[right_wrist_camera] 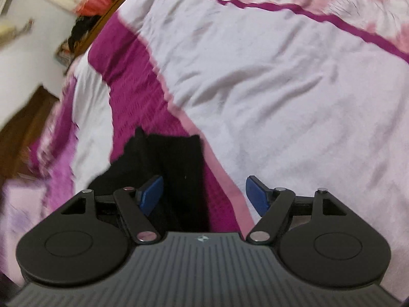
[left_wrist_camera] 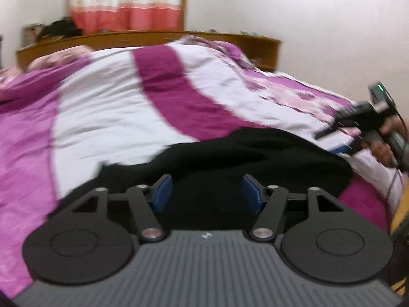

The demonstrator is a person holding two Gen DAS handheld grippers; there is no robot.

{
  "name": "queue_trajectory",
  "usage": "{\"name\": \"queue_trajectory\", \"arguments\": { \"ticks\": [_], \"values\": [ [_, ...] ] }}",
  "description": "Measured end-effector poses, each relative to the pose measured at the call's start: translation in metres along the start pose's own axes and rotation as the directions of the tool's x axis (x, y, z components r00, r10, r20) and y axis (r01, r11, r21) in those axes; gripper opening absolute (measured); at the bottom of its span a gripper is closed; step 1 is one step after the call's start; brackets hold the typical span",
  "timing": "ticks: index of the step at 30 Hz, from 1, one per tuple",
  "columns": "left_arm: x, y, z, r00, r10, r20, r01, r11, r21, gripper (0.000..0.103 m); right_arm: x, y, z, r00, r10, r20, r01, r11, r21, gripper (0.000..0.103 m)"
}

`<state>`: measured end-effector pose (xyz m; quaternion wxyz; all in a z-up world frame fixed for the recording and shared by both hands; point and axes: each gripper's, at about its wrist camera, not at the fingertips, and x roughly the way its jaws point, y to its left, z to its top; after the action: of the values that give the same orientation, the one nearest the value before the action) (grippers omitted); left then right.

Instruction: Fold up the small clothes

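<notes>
Left wrist view: looked forward over a bed, where one black garment (left_wrist_camera: pixel 255 153) lay spread on a bedspread (left_wrist_camera: pixel 107 107) of white, magenta and pink bands. Left gripper (left_wrist_camera: pixel 207 192) hung directly over the near part of that garment, jaws parted, the two blue pads (left_wrist_camera: pixel 162 192) standing apart with only dark cloth visible below and between them; nothing pinched, and whether the pads touched the fabric could not be told through the blur. Saw the right gripper (left_wrist_camera: pixel 332 131) at the right edge of the same view, held by one hand (left_wrist_camera: pixel 383 148), poised just beyond the garment's far right end and over the white band. Right wrist view: pointed more steeply down at the bedspread (right_wrist_camera: pixel 281 89), jaws spread wide and empty, two blue pads (right_wrist_camera: pixel 150 194) well apart. Found the black garment (right_wrist_camera: pixel 173 163) here as a narrow dark strip running from below the left pad up toward the middle of the picture, lying mostly on the magenta band; the right-hand pad stood over a pale pink and white stretch, clear of the cloth. Counted: one black garment, two grippers, four blue pads in all, one hand in sight. Beyond the bed, one wooden headboard (left_wrist_camera: pixel 230 38) against the wall and one curtain (left_wrist_camera: pixel 125 2), cream above and coral below. Edges of both pictures smeared.
</notes>
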<state>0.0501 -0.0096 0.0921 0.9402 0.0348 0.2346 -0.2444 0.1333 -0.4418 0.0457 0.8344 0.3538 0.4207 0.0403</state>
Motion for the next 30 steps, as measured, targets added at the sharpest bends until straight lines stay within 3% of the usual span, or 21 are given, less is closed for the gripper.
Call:
{"name": "queue_trajectory", "arguments": {
  "ticks": [2,7,11,13,16,19,21,22,24,26,30],
  "values": [
    [0.016,-0.031,0.005,0.999,-0.019,-0.038,0.020,0.999,0.046,0.062,-0.004,-0.002,0.005,1.000,0.011,-0.013,-0.011,1.000,-0.002,0.078],
    [0.051,-0.094,0.006,0.986,-0.049,-0.161,0.068,0.991,0.111,0.064,-0.015,-0.008,0.009,0.984,0.124,-0.124,-0.130,0.991,-0.037,0.079],
    [0.072,-0.154,0.003,0.980,-0.106,-0.170,0.141,0.967,0.212,0.080,-0.033,-0.011,0.006,0.987,0.095,-0.131,-0.110,0.988,-0.107,0.083],
    [0.088,-0.180,-0.002,0.968,-0.123,-0.219,0.185,0.940,0.287,0.080,-0.041,-0.015,0.006,0.991,0.068,-0.118,-0.082,0.990,-0.117,0.084],
    [0.113,-0.216,-0.012,0.963,-0.051,-0.264,0.158,0.902,0.401,0.080,-0.050,-0.028,0.009,0.995,0.053,-0.084,-0.062,0.993,-0.104,0.085],
    [0.132,-0.238,-0.020,0.975,0.088,-0.204,0.033,0.849,0.527,0.089,-0.052,-0.045,0.013,0.993,0.079,-0.092,-0.082,0.996,-0.030,0.085],
    [0.140,-0.242,-0.017,0.974,0.118,-0.194,-0.003,0.860,0.510,0.088,-0.054,-0.050,0.015,0.994,0.074,-0.083,-0.076,0.997,-0.015,0.085],
    [0.144,-0.241,-0.014,0.974,0.123,-0.191,-0.015,0.875,0.484,0.084,-0.054,-0.052,0.015,0.994,0.071,-0.080,-0.072,0.997,-0.010,0.085],
    [0.150,-0.236,-0.010,0.974,0.138,-0.181,-0.047,0.900,0.434,0.028,-0.054,-0.053,0.016,0.994,0.074,-0.077,-0.074,0.997,0.004,0.085],
    [0.150,-0.230,-0.006,0.978,0.136,-0.158,-0.060,0.911,0.409,0.019,-0.052,-0.051,0.017,0.993,0.089,-0.081,-0.089,0.996,0.010,0.085],
    [0.146,-0.215,-0.001,0.985,0.071,-0.154,-0.020,0.950,0.310,0.016,-0.046,-0.044,0.016,0.989,0.107,-0.105,-0.109,0.994,-0.019,0.085]
  ]
}}
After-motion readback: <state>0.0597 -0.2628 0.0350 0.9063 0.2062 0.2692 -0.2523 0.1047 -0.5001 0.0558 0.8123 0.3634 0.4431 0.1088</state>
